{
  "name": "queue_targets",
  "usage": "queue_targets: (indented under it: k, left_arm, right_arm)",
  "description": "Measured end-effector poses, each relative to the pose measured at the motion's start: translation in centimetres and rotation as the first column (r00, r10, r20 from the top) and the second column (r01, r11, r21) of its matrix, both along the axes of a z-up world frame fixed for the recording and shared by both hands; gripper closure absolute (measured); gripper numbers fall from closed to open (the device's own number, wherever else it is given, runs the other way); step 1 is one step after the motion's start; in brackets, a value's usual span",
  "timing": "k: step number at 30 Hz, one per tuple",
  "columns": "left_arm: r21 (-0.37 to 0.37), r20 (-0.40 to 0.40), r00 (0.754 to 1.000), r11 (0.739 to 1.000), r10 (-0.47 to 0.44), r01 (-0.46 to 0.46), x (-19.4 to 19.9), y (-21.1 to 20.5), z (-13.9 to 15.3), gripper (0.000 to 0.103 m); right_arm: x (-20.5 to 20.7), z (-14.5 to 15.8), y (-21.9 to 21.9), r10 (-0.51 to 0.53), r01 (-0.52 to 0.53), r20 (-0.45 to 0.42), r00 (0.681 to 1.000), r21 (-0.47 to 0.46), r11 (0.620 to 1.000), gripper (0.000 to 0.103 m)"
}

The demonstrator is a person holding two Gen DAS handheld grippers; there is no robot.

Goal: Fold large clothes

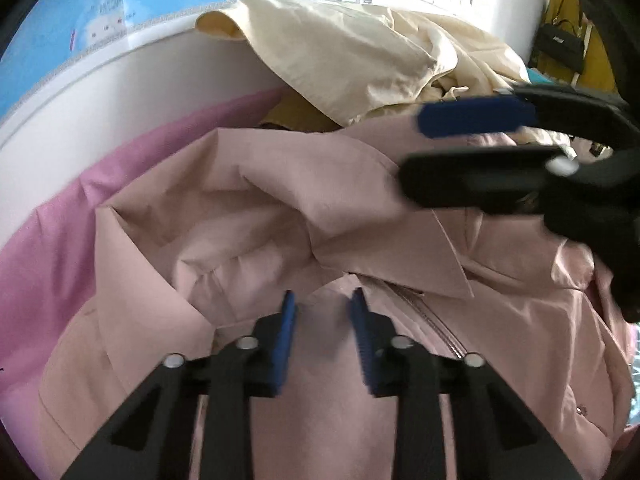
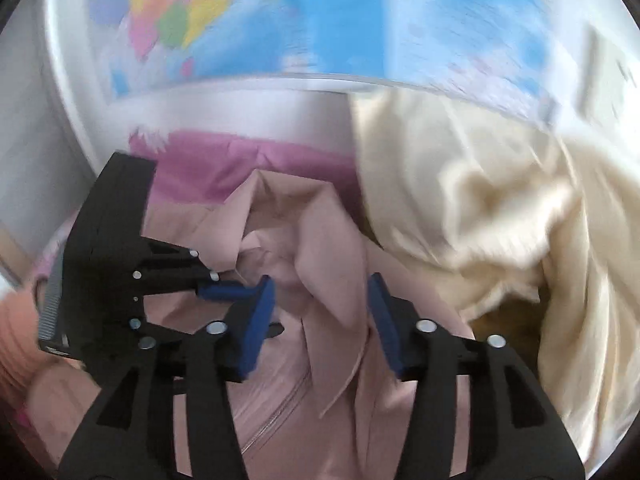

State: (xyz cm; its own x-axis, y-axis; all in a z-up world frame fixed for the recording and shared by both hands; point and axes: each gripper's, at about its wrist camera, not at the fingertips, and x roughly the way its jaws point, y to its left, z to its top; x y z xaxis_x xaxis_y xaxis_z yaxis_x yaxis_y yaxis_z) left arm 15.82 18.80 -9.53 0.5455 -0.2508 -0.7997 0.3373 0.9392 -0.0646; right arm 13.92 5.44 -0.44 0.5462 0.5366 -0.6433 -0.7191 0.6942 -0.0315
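Pink jacket (image 1: 280,208) lies rumpled on the pink sheet (image 1: 48,248), collar up, zipper showing, beside a cream garment (image 1: 352,56). My left gripper (image 1: 323,312) and right gripper (image 2: 322,300) hover, jaws spread.

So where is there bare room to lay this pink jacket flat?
Only the pink sheet strip between the pink jacket and the white wall is bare. The far right is crowded by the cream garment, overlapping the jacket's top edge.

Matt pink cloth jacket (image 1: 320,208); creased cream cloth garment (image 1: 352,56); glossy paper map (image 1: 80,12).
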Motion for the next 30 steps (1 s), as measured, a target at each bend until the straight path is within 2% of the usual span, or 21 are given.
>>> queue_targets:
  k: [7,9,10,11,12,14,16,18,19,22,23,24,26,28,29,30]
  left_arm:
    - [-0.022,-0.032,0.999,1.000,0.013,-0.014,-1.5,2.0,-0.9,0.088]
    - [-0.028,-0.026,1.000,1.000,0.013,-0.014,-1.9,2.2,-0.9,0.088]
    - [-0.032,-0.028,0.999,0.999,0.016,-0.017,-2.1,2.4,-1.0,0.088]
    - [-0.039,-0.031,0.999,0.999,0.020,-0.021,-2.2,2.4,-1.0,0.088]
    - [-0.044,-0.032,0.999,0.999,0.023,-0.024,-2.1,2.2,-0.9,0.088]
    - [-0.056,-0.027,0.999,0.998,0.021,-0.023,-1.5,2.4,-0.6,0.088]
    - [-0.063,-0.010,1.000,0.998,0.020,-0.020,-2.0,3.0,-0.4,0.088]
    - [-0.077,0.010,1.000,0.997,0.018,-0.017,-4.5,2.8,-0.2,0.088]
    - [-0.073,0.017,1.000,0.997,0.017,-0.016,-5.0,3.2,0.1,0.088]
    - [-0.055,0.074,0.997,0.998,0.019,-0.015,-6.4,4.8,1.9,0.085]
    - [-0.061,0.125,0.992,0.998,0.021,-0.013,-7.2,5.5,3.3,0.075]
    - [-0.065,0.168,0.985,0.998,0.033,-0.022,-7.6,6.2,4.4,0.061]
    - [-0.092,0.248,0.967,0.995,0.064,-0.042,-8.3,7.8,7.2,0.045]
    - [-0.121,0.280,0.955,0.991,0.094,-0.062,-8.5,8.9,8.9,0.041]
    - [-0.116,0.276,0.955,0.990,0.112,-0.083,-7.1,8.5,9.7,0.033]
    - [-0.092,0.265,0.955,0.989,0.135,-0.115,-5.7,8.5,10.2,0.033]
  right_arm:
    - [2.7,-2.6,6.1,0.037,-0.033,0.019,0.999,-0.199,0.979,0.057]
    - [3.2,-3.1,6.7,0.030,-0.017,0.049,0.998,-0.249,0.968,0.067]
    - [3.7,-3.4,7.2,0.018,-0.003,0.054,0.998,-0.277,0.961,0.080]
    - [4.1,-3.5,7.8,0.012,0.002,0.049,0.999,-0.289,0.957,0.100]
    - [4.5,-3.3,7.7,0.011,0.001,0.041,0.999,-0.289,0.957,0.099]
    - [5.2,-2.0,6.7,0.025,-0.029,-0.022,0.999,-0.204,0.978,0.099]
    - [6.1,0.7,3.6,0.043,-0.044,-0.115,0.992,-0.003,0.999,0.099]
    - [6.8,2.3,0.5,0.077,-0.047,-0.189,0.979,0.162,0.986,0.099]
    - [7.1,2.5,-0.8,0.083,-0.039,-0.208,0.975,0.205,0.978,0.099]
    - [7.2,2.3,-2.5,0.107,-0.041,-0.235,0.966,0.270,0.962,0.099]
    - [7.0,2.1,-2.6,0.111,-0.049,-0.228,0.967,0.261,0.964,0.099]
    - [6.7,1.9,-2.6,0.114,-0.055,-0.222,0.968,0.257,0.965,0.099]
    - [6.1,1.6,-2.5,0.119,-0.062,-0.215,0.969,0.255,0.965,0.099]
    - [5.6,1.6,-2.0,0.129,-0.078,-0.190,0.973,0.254,0.964,0.099]
    - [5.0,1.7,-1.8,0.128,-0.087,-0.163,0.978,0.237,0.968,0.099]
    - [5.1,1.6,-1.3,0.129,-0.093,-0.152,0.980,0.226,0.970,0.099]
